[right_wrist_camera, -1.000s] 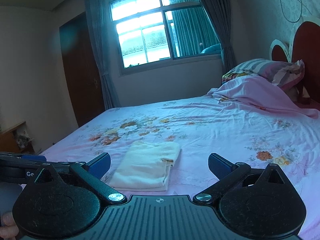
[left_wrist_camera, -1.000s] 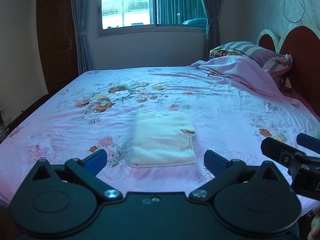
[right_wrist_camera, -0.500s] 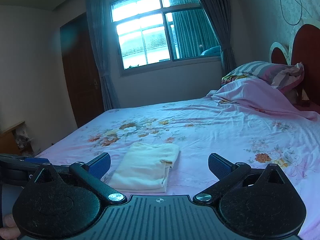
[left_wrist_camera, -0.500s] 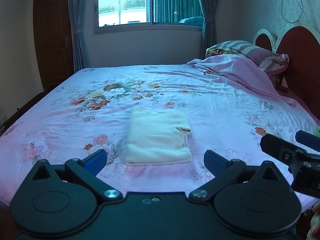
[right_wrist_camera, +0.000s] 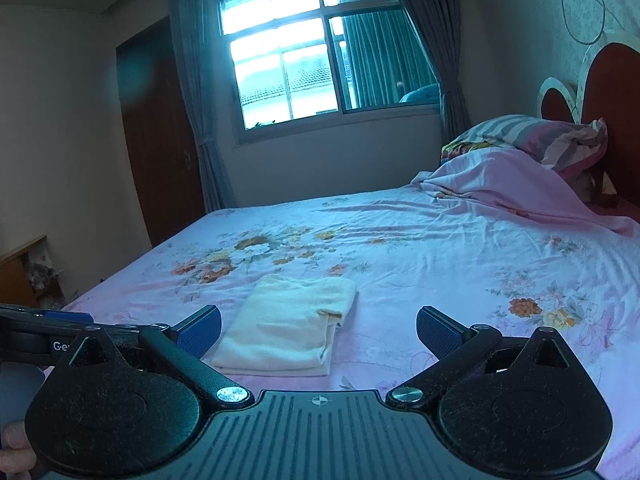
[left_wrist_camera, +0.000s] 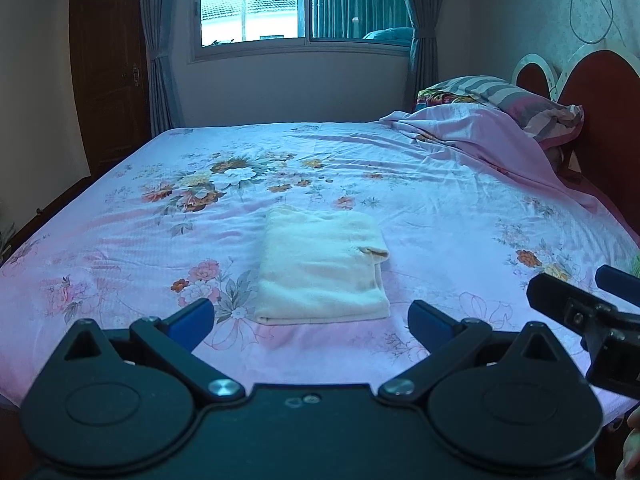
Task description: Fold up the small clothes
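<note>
Lying folded into a neat rectangle, the cream garment (left_wrist_camera: pixel 322 268) sits on the floral pink sheet (left_wrist_camera: pixel 440 208) near the bed's front edge. Left claw (left_wrist_camera: pixel 310 320) hangs just short of it, jaws spread wide, empty. Right claw (right_wrist_camera: pixel 318 326) likewise gapes apart, holding nothing. Striped pillow (right_wrist_camera: pixel 532 136) up by the headboard.

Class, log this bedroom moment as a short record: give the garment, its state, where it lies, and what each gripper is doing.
garment: cream cloth
state: folded into a flat rectangle, one small flap sticking out on its right edge
location: on the floral bedsheet, near the front edge
left gripper: open, empty, above the sheet short of the cloth
right gripper: open, empty, not touching the cloth
</note>
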The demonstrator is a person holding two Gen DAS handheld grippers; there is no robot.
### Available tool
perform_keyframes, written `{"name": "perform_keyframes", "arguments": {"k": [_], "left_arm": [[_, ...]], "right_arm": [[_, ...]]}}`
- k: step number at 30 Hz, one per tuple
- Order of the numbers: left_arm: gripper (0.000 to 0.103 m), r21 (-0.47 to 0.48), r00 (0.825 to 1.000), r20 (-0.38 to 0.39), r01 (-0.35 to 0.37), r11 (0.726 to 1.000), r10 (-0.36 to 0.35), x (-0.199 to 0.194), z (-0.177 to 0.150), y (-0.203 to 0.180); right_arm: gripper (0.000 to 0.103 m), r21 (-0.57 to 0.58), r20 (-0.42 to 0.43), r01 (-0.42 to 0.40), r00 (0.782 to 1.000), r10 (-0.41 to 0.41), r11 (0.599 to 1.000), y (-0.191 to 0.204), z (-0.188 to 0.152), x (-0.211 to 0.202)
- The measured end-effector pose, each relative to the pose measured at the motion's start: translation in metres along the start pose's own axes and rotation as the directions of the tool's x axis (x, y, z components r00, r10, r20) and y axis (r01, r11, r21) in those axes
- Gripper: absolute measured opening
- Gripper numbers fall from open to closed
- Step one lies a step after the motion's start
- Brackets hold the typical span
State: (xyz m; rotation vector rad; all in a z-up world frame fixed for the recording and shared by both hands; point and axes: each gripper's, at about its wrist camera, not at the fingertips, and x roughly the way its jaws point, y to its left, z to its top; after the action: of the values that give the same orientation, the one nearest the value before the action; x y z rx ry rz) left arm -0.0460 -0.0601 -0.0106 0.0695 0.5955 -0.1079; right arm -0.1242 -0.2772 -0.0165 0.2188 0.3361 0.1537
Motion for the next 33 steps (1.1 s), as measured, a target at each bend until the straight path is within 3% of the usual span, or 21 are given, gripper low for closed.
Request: {"name": "perform_keyframes", "arguments": {"k": [27, 33], "left_arm": [[0.102, -0.023, 0.999, -0.038, 0.014, 1.000, -0.015, 0.023, 0.008, 0.013], [0.101, -0.010, 1.000, -0.014, 0.015, 1.000, -0.016, 0.032, 0.016, 0.017]], "right_arm": [[0.103, -0.024, -0.047, -0.002, 0.999, 0.001, 1.000, 0.008, -0.004, 0.032], [0.103, -0.037, -0.056, -0.002, 0.998, 0.000, 0.999, 0.014, -0.001, 0.045]]}}
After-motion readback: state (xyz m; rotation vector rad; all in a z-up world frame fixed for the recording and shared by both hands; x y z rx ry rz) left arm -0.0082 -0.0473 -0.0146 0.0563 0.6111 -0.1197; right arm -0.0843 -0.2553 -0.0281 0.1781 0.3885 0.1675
